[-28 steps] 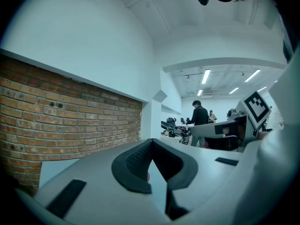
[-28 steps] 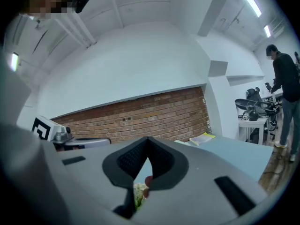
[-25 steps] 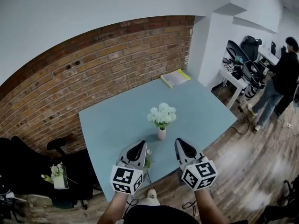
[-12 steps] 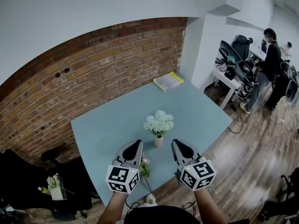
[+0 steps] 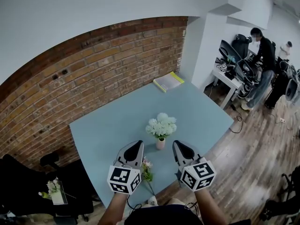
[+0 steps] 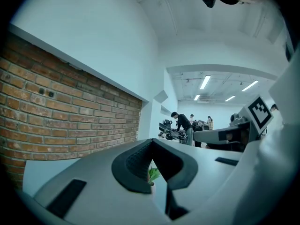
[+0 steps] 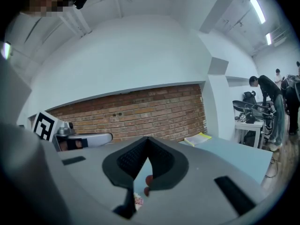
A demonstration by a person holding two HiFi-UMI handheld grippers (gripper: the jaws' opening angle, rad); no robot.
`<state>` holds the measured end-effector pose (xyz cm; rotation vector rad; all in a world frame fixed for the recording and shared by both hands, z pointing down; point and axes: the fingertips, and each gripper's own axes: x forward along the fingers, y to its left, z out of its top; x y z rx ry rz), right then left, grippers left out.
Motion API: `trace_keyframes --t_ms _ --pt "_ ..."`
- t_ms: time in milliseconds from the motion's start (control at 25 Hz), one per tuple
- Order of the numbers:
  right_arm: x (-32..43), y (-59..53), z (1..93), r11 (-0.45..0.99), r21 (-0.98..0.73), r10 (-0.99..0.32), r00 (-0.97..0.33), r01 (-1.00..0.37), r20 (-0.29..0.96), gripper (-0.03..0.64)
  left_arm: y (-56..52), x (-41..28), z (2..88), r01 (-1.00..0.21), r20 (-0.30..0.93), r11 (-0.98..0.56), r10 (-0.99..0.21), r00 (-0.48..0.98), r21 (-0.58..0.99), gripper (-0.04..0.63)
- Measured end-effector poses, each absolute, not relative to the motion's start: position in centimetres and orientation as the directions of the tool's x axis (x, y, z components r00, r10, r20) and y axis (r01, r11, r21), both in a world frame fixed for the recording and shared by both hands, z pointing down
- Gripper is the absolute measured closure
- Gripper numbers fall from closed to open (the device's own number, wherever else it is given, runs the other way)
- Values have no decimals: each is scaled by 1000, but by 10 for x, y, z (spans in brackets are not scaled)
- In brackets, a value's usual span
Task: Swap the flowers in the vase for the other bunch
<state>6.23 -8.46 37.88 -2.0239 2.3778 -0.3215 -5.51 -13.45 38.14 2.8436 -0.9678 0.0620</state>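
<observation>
Worktop [image 5: 110, 125] is light blue w/ one corner against a brick wall [image 5: 93, 64]. A yellow-edged notebook [image 5: 168, 81] lies at the far corner, well apart from everything else. Off the worktop, to the right: white desk [image 5: 228, 80] w/ dark gear on it and a person [image 5: 262, 48] bent over it, on a wood floor [image 5: 255, 163]. To the left and low in the head view is a black chair [image 5: 28, 182] w/ a small box of pale flowers [image 5: 55, 192].

The vase [image 5: 161, 144] stands upright near the worktop's middle, w/ the white flowers [image 5: 161, 125] in it. Nothing lies between it and the grippers.

Left gripper [image 5: 137, 146] and right gripper [image 5: 178, 146] are side by side over the near edge, both pointing twd the vase. Jaws on both are closed, tips meeting, nothing gripped. The vase sits just ahead of the tips and betw the two, not touched. A green leaf shows thru the gap under the left jaws in the left gripper view.

The other bunch [image 5: 147, 168] lies flat at the near edge, betw the grippers and just beside the left one, behind its tips.
</observation>
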Motion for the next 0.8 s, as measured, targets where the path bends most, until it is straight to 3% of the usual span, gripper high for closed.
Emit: trace_keyframes --t_ms 800 --pt "85 -92 390 125 -108 -984 -137 -986 113 603 -140 -38 387 -631 81 -760 -627 775 155 595"
